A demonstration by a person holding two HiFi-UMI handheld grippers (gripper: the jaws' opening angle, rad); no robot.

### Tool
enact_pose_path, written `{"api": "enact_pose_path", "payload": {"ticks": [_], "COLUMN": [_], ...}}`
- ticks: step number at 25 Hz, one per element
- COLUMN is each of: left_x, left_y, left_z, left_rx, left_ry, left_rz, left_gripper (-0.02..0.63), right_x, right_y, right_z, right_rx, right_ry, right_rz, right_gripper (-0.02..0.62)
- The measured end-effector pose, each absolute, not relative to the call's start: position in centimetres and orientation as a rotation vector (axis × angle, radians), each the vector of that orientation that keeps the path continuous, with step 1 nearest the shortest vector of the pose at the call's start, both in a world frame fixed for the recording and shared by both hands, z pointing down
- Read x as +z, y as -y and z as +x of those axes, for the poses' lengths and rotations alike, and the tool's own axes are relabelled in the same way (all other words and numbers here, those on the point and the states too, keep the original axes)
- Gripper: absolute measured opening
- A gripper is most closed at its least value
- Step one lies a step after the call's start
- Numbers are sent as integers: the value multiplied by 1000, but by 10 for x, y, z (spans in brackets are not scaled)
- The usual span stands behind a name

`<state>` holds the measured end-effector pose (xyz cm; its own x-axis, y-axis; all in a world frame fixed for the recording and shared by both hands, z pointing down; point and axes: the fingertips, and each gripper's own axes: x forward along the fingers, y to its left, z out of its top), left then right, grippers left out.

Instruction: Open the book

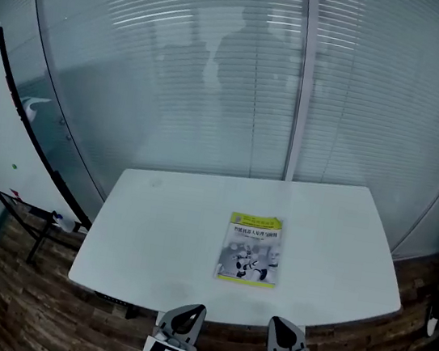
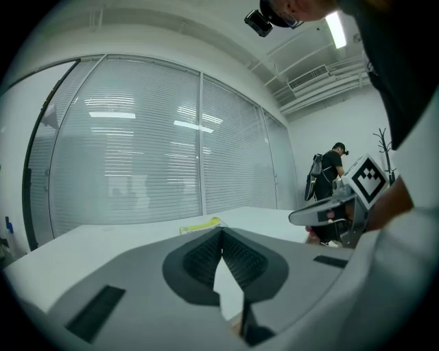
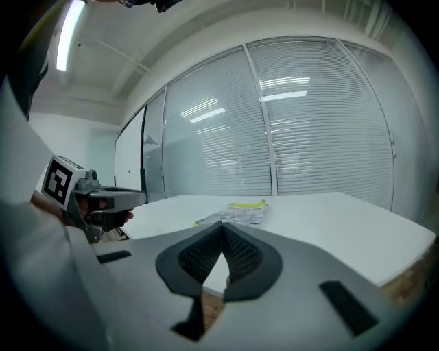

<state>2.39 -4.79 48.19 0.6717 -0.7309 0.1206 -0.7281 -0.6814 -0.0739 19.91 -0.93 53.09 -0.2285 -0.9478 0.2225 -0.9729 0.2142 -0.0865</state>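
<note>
Head view: I see the book (image 1: 251,249) lying shut, cover up, on the white table (image 1: 156,218). My left gripper (image 1: 196,309) and right gripper (image 1: 276,321) hang side by side off the near edge, clear of the book.
Left gripper view: jaws pressed together, nothing between them. Held nearly level, book ahead.
Right gripper view: jaws closed, empty. Nearly level, book ahead.

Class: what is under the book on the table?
Only the white table shows beneath the closed book. Its back cover and the patch of tabletop below are hidden.
</note>
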Motion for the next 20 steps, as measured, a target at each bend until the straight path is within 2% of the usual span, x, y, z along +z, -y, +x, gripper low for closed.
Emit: {"api": "enact_pose_path", "payload": {"ticks": [13,20], "left_x": [498,489], "left_y": [134,170], "left_z": [22,16], "left_rx": [-226,-124], "left_ry": [-1086,-923], "left_rz": [-2988,-3018], "left_gripper": [9,9], "right_x": [528,534], "right_y": [107,133], "right_z": [183,182], "right_rx": [465,447], "right_ry": [2200,2093], "right_rz": [1963,2088], "right_gripper": [8,9]}}
